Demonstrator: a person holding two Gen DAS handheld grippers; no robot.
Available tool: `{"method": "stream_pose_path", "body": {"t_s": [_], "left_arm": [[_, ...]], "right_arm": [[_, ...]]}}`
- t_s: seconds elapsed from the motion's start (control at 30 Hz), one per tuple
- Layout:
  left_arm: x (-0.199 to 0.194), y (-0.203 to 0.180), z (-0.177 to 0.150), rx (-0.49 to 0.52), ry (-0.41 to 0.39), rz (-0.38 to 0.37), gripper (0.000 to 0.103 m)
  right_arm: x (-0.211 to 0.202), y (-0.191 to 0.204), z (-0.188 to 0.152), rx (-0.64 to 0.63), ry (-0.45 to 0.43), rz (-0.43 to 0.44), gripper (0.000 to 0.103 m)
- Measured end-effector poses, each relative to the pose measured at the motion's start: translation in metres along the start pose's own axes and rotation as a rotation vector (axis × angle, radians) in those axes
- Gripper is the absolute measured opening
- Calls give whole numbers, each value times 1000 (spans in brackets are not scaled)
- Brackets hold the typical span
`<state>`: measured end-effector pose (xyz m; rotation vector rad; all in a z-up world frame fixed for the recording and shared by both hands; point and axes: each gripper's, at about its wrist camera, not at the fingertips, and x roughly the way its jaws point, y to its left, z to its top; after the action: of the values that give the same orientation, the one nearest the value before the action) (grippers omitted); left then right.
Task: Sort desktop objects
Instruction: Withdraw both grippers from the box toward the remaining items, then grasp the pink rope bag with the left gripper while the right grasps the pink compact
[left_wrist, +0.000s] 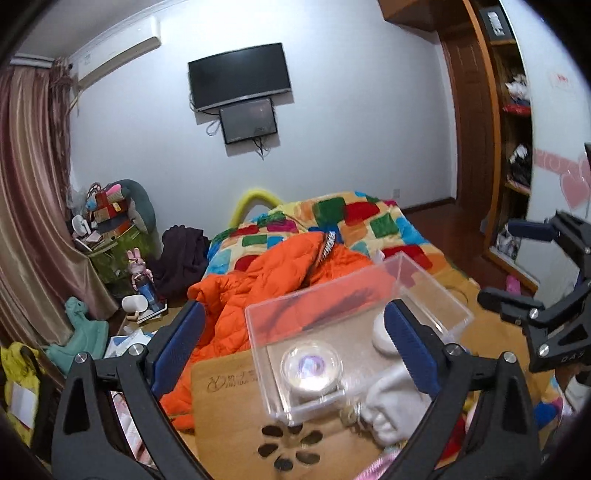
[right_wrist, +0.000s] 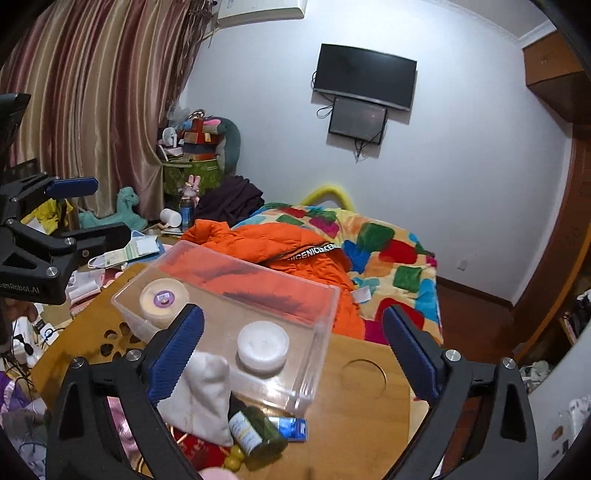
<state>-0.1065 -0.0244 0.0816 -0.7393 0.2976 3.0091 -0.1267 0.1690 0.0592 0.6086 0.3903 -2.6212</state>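
Note:
A clear plastic box (right_wrist: 236, 295) stands on a small wooden table (right_wrist: 362, 417); it also shows in the left wrist view (left_wrist: 332, 317). Inside lie a round jar with a purple label (right_wrist: 162, 300) and a white round jar (right_wrist: 263, 350). In front of the box lie a white cloth pouch (right_wrist: 201, 398), a dark green bottle (right_wrist: 256, 430), a blue packet (right_wrist: 293, 428) and a red item (right_wrist: 199, 448). My right gripper (right_wrist: 293, 354) is open and empty above the box's near end. My left gripper (left_wrist: 295, 347) is open and empty over the box.
The table (left_wrist: 221, 406) sits on a bed with an orange jacket (right_wrist: 295, 251) and a colourful patchwork blanket (right_wrist: 388, 254). Papers and clutter (right_wrist: 122, 254) lie left of the table. A curtain, toys and a wall TV are farther back.

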Motion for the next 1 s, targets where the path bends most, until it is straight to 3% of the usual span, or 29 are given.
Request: {"method": "stream_pose_path", "body": {"t_s": [0.1, 0.23, 0.47, 0.63, 0.8, 1.0], "left_arm": [[-13, -1, -10, -19, 23, -24, 98], [-33, -2, -26, -46, 52, -100, 98], [-60, -24, -64, 89, 22, -51, 98], [-49, -24, -100, -48, 160, -185, 98], [-42, -25, -137, -122, 219, -196, 98], [-38, -41, -164, 8, 245, -240, 98]], "right_arm": [[-15, 5, -8, 12, -26, -44, 98], [-29, 10, -20, 33, -23, -29, 98], [-53, 18, -46, 61, -34, 9, 98], [-61, 19, -74, 112, -12, 6, 98], [-60, 15, -109, 173, 35, 17, 98], [-51, 26, -145, 176, 106, 23, 98]]}}
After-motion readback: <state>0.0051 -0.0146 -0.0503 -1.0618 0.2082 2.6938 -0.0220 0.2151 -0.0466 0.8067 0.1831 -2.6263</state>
